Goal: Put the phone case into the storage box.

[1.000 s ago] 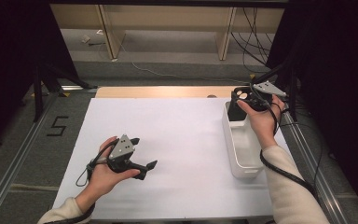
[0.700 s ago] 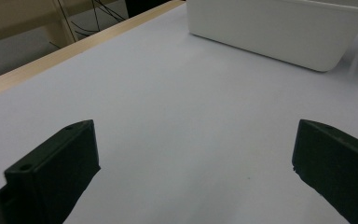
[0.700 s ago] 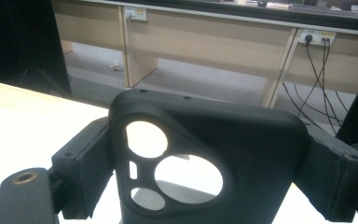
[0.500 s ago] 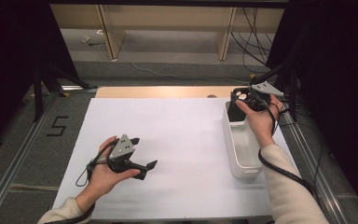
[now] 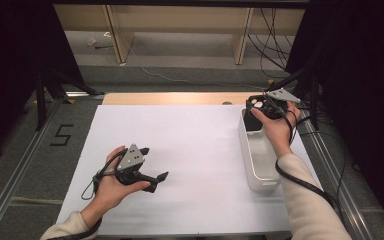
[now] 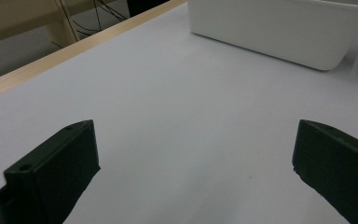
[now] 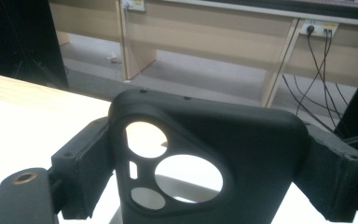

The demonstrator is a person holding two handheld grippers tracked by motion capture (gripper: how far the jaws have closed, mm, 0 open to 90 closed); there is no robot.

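High view places the right hand-held gripper [image 5: 261,106] above the far end of the white bin [image 5: 256,170], which stands along the right side of the white worktop [image 5: 195,145]. Its jaws are clenched on a black phone case [image 5: 258,105], lifted clear of the bin and tilted. Right gripper view confirms the hold: the black phone case [image 7: 205,158] sits squeezed between the two jaws, gripped at its side edges, with its round camera cut-outs facing the lens and a pale strip of the bin [image 7: 186,186] visible through them.

The left hand-held gripper [image 5: 152,175] rests low over the near left of the worktop, released, well apart from the bin. Left gripper view shows its jaws spread wide with nothing between them and the bin [image 6: 279,28] farther off.

The main risk, as I judge it, is the hold itself. A case like this is thin and flexible, so a squeeze across its edges could bow it and let it spring out, dropping back into the bin or onto the worktop. A quick swing of the hand would make that more likely. The trailing cable beside the bin could also snag its rim and drag it
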